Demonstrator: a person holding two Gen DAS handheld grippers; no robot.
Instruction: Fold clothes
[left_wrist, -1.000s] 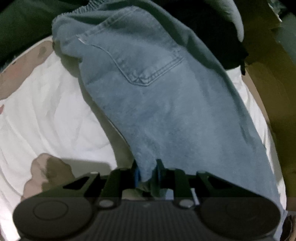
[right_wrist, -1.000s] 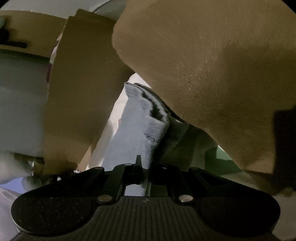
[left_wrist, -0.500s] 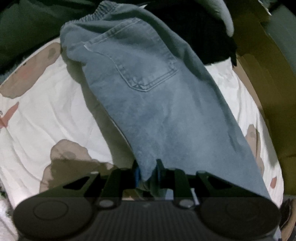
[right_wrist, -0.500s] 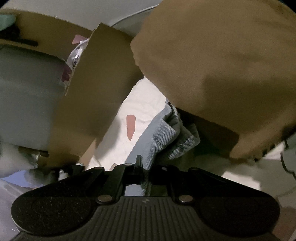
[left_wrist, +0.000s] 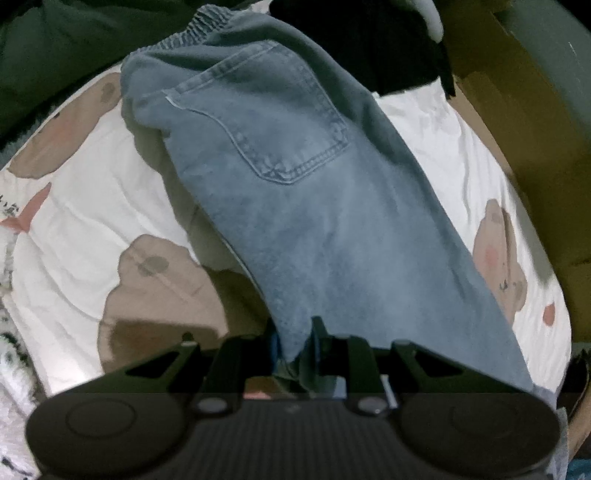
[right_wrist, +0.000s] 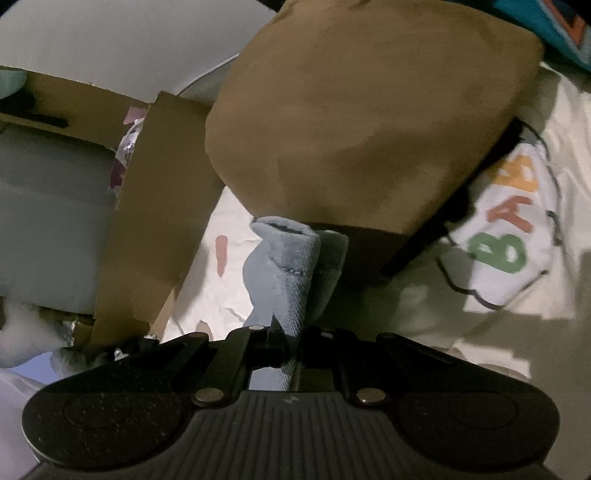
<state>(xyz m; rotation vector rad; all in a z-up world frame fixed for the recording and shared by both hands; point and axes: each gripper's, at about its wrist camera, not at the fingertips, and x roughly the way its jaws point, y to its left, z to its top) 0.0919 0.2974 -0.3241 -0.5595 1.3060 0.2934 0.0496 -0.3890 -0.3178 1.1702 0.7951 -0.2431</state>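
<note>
A rolled denim hem is clamped between the fingers of the right claw above the white patterned bedsheet. A tan cushion looms behind, a cardboard flap is seen left, and lettered white fabric right.

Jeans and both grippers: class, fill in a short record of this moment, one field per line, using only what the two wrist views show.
garment: blue jeans, back pocket facing up
left gripper: shut on a jeans edge
right gripper: shut on bunched denim
surface: white bedsheet with brown bear prints
nearby: tan cushion, cardboard box
</note>
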